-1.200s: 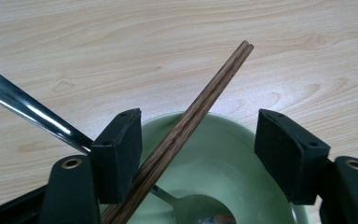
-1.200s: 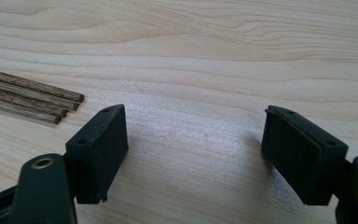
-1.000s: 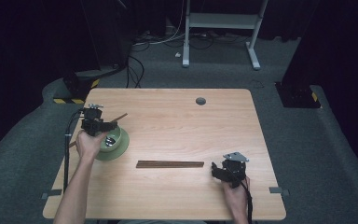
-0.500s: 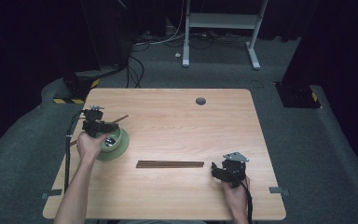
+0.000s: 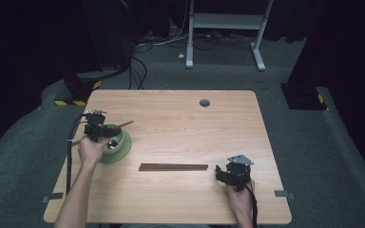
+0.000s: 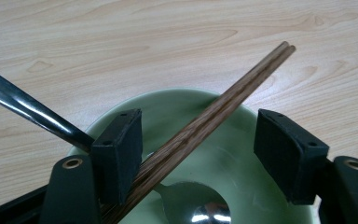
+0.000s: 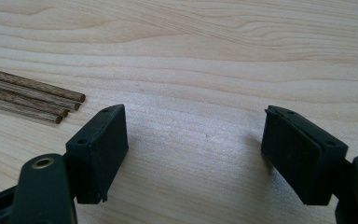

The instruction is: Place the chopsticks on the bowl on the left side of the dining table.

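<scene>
Brown wooden chopsticks (image 6: 205,126) lie slantwise across the green ceramic bowl (image 6: 242,154), against one pad of the open left hand-held gripper (image 6: 198,149); the right hand-held gripper (image 7: 193,154) gapes empty.

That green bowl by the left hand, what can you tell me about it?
The green bowl is round, glossy and pale green, ceramic by the look of it. It stands upright on the wooden table near its left edge. Inside lies a shiny metal spoon, its dark handle rising over the rim. A pair of brown wooden chopsticks slants across the bowl, between the open left tongs hovering above it.
</scene>
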The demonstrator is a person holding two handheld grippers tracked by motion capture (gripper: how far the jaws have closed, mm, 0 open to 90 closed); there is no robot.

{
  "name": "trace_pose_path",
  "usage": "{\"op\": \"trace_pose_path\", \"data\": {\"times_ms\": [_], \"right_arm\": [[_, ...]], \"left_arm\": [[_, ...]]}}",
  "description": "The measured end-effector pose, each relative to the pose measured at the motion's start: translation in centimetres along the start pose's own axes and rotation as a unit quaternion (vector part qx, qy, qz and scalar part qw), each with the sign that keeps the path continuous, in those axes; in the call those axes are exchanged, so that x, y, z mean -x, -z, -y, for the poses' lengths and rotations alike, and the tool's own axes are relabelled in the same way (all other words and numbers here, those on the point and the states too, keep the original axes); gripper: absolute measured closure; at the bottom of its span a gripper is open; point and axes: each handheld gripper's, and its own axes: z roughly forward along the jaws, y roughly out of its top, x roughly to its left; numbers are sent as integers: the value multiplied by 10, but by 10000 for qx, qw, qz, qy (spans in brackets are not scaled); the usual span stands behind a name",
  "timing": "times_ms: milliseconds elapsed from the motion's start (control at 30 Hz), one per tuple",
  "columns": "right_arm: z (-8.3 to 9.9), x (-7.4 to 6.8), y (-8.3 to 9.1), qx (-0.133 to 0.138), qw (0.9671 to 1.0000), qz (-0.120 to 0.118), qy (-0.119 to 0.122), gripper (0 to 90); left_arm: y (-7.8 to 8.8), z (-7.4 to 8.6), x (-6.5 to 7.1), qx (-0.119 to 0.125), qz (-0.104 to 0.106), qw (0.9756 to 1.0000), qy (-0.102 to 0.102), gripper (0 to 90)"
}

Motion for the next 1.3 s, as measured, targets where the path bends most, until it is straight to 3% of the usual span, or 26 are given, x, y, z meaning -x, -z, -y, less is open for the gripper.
{"op": "trace_pose_path", "data": {"times_ms": [1300], "right_arm": [[0,0,0,0,10000,-1,2,220]], "left_arm": [[3,3,14,-114,106,9989,-433,412]]}}
